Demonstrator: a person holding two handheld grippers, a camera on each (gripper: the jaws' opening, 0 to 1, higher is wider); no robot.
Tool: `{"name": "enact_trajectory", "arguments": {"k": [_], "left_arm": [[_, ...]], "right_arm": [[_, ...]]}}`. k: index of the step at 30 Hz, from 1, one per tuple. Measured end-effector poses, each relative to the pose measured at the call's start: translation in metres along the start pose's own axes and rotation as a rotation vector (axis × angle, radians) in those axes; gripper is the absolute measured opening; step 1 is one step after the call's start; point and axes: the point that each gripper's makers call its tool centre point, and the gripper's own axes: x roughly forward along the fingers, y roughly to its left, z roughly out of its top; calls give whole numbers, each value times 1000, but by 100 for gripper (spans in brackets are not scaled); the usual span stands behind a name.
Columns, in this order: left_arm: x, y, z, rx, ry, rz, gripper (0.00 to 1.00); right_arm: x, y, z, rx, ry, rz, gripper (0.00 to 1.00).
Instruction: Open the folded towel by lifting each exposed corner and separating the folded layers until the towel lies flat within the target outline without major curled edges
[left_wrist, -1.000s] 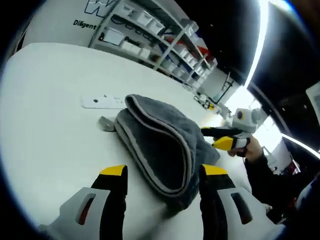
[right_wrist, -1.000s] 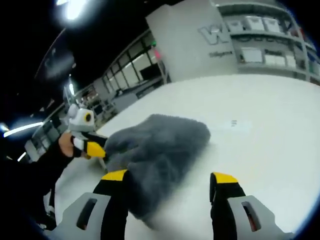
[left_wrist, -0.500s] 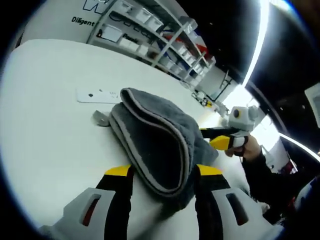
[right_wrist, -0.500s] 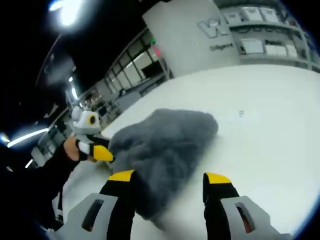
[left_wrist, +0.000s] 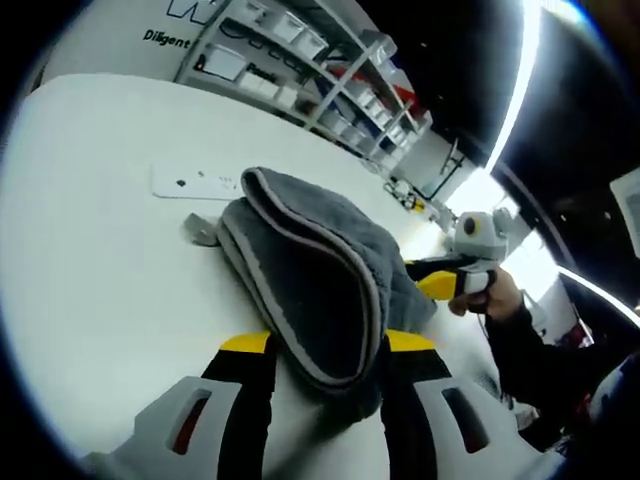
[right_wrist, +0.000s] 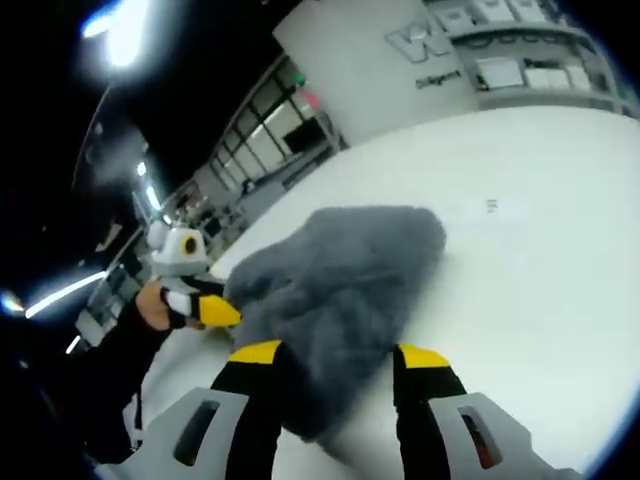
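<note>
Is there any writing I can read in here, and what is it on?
"Diligent": small dark print on the white wall, cut off at the left gripper view's edge.
Large letters above it: cropped, unreadable.
Same wall in the right gripper view: big "W…" logo and small line, blurred.
Shelf bins: labels too small.

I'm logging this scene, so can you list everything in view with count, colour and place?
towel: one, grey with a pale edge, folded on the table, one end between the left gripper's jaws, the other end between the right gripper's jaws
table: one, white, under the towel
strip: one, white, flat on the table beyond the towel
tab: one, grey, on the table at the towel's edge
shelves: one rack, white bins, behind the table
left gripper: one, yellow-tipped black jaws, closing around the towel
right gripper: one, same colours, at the opposite end
hand: one, holding the right gripper
</note>
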Motion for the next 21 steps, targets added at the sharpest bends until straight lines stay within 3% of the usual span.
{"name": "enact_trajectory", "arguments": {"k": [21], "left_arm": [[7,1,1,-8,-17,-2,19]], "right_arm": [[5,-3,-1,27,-3,12,24]]}}
